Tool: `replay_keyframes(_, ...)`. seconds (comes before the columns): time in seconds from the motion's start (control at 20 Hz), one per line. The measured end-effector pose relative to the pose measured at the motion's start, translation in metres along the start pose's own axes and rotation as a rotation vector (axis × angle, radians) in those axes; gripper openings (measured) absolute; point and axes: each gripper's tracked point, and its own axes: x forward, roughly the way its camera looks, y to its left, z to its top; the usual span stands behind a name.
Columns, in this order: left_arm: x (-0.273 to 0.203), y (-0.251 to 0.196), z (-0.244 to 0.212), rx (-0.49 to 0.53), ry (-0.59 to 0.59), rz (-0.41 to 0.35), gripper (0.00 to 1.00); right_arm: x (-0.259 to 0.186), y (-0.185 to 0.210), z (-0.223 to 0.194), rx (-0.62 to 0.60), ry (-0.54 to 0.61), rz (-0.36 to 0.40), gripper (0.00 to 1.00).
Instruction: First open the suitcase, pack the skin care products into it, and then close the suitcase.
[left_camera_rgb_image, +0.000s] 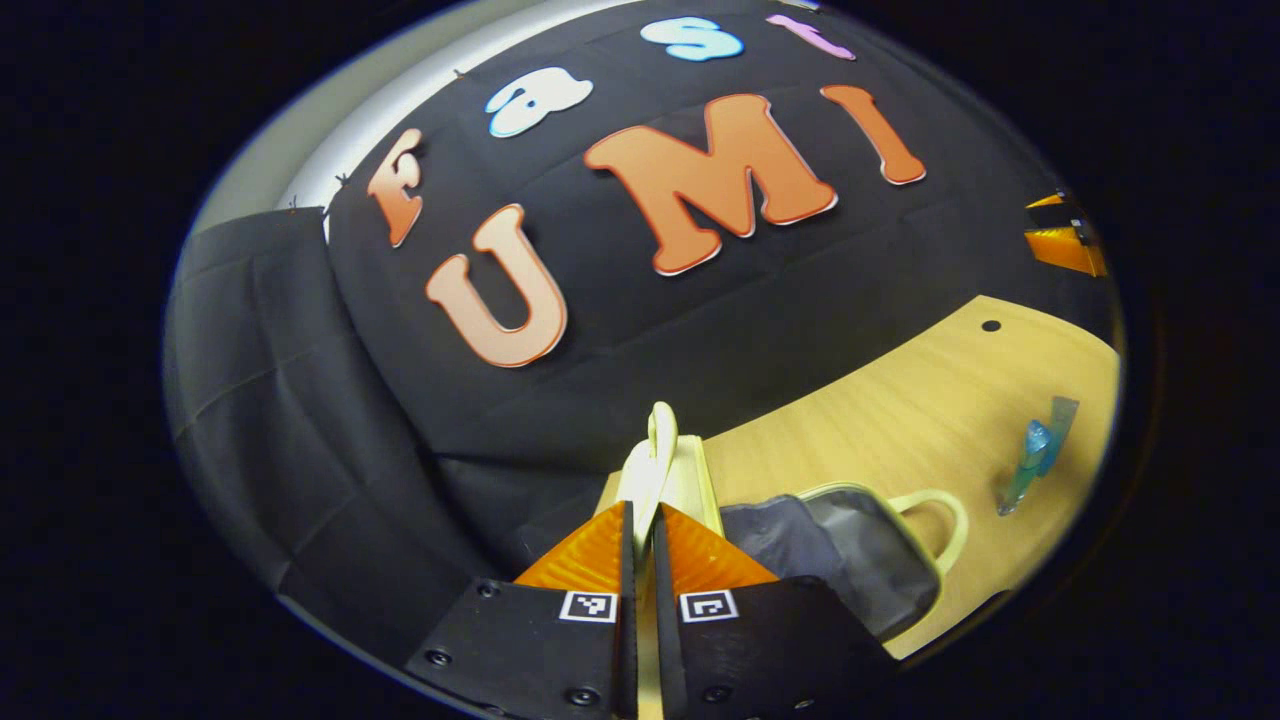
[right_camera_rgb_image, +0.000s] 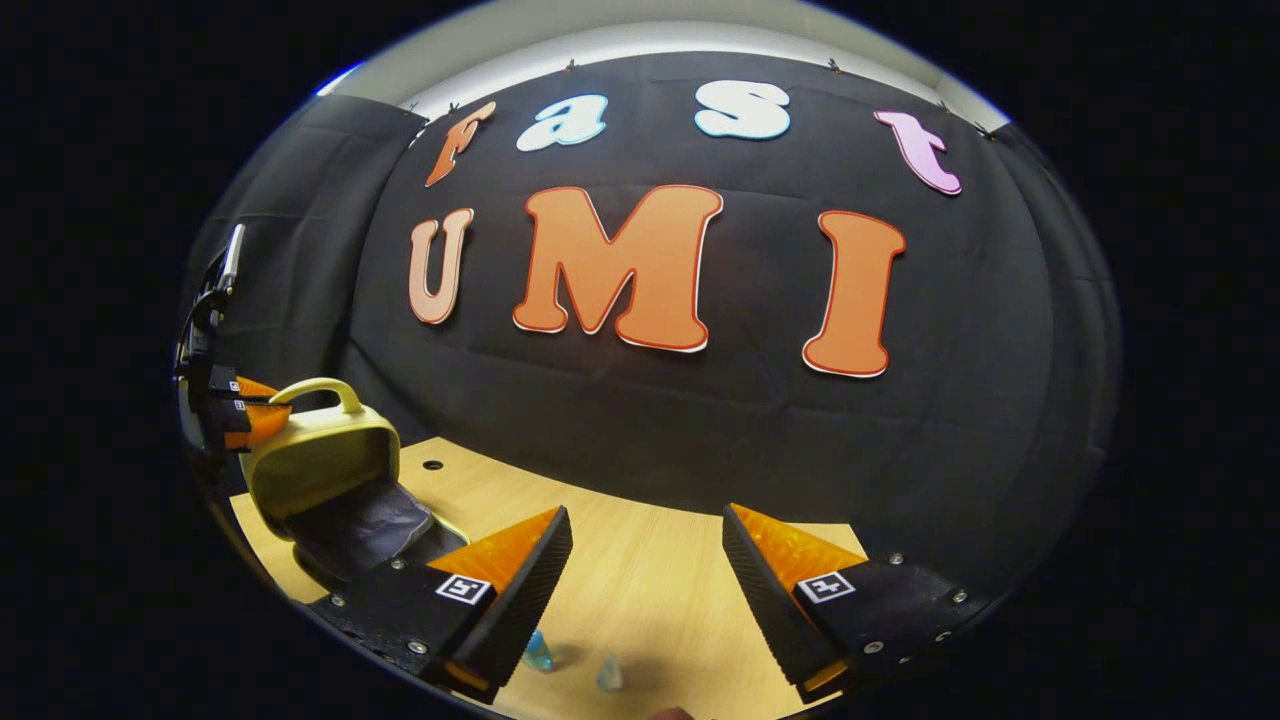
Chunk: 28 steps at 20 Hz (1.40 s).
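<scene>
My left gripper (left_camera_rgb_image: 640, 522) is shut on the pale yellow suitcase lid (left_camera_rgb_image: 662, 452) and holds it raised on edge. To the right lies the open lower half of the suitcase (left_camera_rgb_image: 850, 560), with grey lining and a looped handle. A blue skin care product (left_camera_rgb_image: 1035, 455) rests on the wooden table (left_camera_rgb_image: 900, 420) right of the case. In the right gripper view the suitcase (right_camera_rgb_image: 320, 462) stands open at the left, with the left gripper (right_camera_rgb_image: 240, 412) at its lid. My right gripper (right_camera_rgb_image: 645, 590) hangs open over the table; two small blue products (right_camera_rgb_image: 537, 652) lie below it.
The black cloth wall (right_camera_rgb_image: 700, 430) closes off the back of the table. A small dark hole (right_camera_rgb_image: 432, 465) marks the tabletop near the suitcase. The other gripper (left_camera_rgb_image: 1065, 240) shows at the far right of the left gripper view.
</scene>
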Motion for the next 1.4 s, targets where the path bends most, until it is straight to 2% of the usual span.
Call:
replay_keyframes(0.15,0.001,-0.002,-0.003,-0.078,0.023,0.037,0.11,0.007,0.019,0.007,-0.002,0.000,-0.009,0.95)
replay_keyframes(0.35,0.001,-0.001,-0.005,-0.164,0.061,0.068,0.13,0.016,0.032,0.017,-0.010,0.005,-0.060,0.95)
replay_keyframes(0.6,-0.001,-0.002,-0.015,-0.199,0.156,0.090,0.13,0.014,0.045,0.025,-0.025,0.000,-0.122,0.95)
replay_keyframes(0.8,0.000,0.005,-0.046,-0.201,0.263,0.084,0.11,0.008,0.044,0.024,-0.042,0.007,-0.182,0.95)
replay_keyframes(1.0,0.027,0.005,-0.115,-0.198,0.356,0.054,0.11,0.002,0.053,0.032,-0.052,-0.009,-0.199,0.95)
replay_keyframes(1.15,0.039,-0.014,-0.154,-0.165,0.404,0.008,0.11,-0.004,0.065,0.044,-0.103,-0.037,-0.211,0.95)
replay_keyframes(1.3,0.049,-0.024,-0.183,-0.152,0.433,-0.016,0.11,-0.009,0.085,0.056,-0.212,-0.076,-0.189,0.95)
replay_keyframes(1.4,0.052,-0.025,-0.189,-0.157,0.442,-0.019,0.12,-0.010,0.103,0.052,-0.253,-0.070,-0.146,0.95)
